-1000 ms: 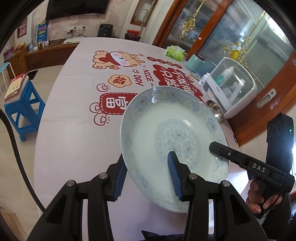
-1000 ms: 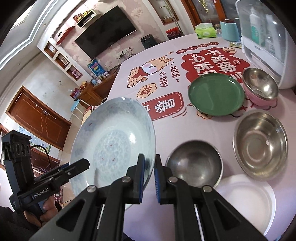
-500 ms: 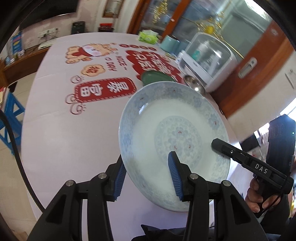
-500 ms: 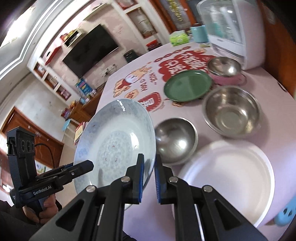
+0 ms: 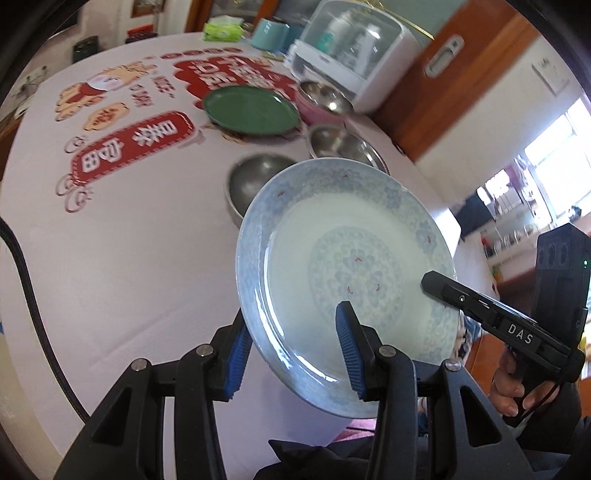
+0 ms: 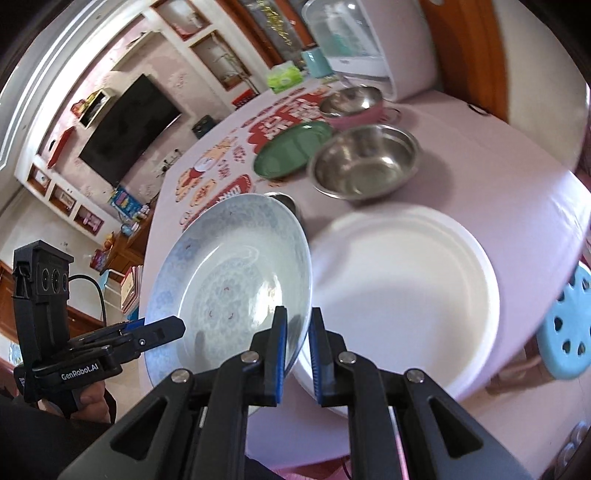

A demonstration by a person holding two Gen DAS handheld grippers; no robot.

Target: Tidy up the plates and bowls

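Note:
A blue-patterned china plate (image 5: 343, 273) hangs tilted in the air, held at opposite rims by both grippers. My left gripper (image 5: 291, 347) is shut on its near rim. My right gripper (image 6: 295, 332) is shut on its other rim; the plate (image 6: 229, 280) shows in the right wrist view too. A white plate (image 6: 406, 295) lies on the table just right of it. A green plate (image 5: 251, 110), a small steel bowl (image 5: 251, 181), a larger steel bowl (image 6: 365, 162) and a pink-rimmed steel bowl (image 6: 351, 101) sit farther back.
A white countertop appliance (image 5: 347, 48) stands at the table's far right. A tissue pack (image 5: 223, 31) and a teal container (image 5: 269, 33) are behind it. A blue stool (image 6: 569, 332) stands beside the table on the right. The tablecloth (image 5: 122, 229) has red prints.
Both grippers have carried the patterned plate to the right, toward the white plate. The bowls and green plate came into the left wrist view.

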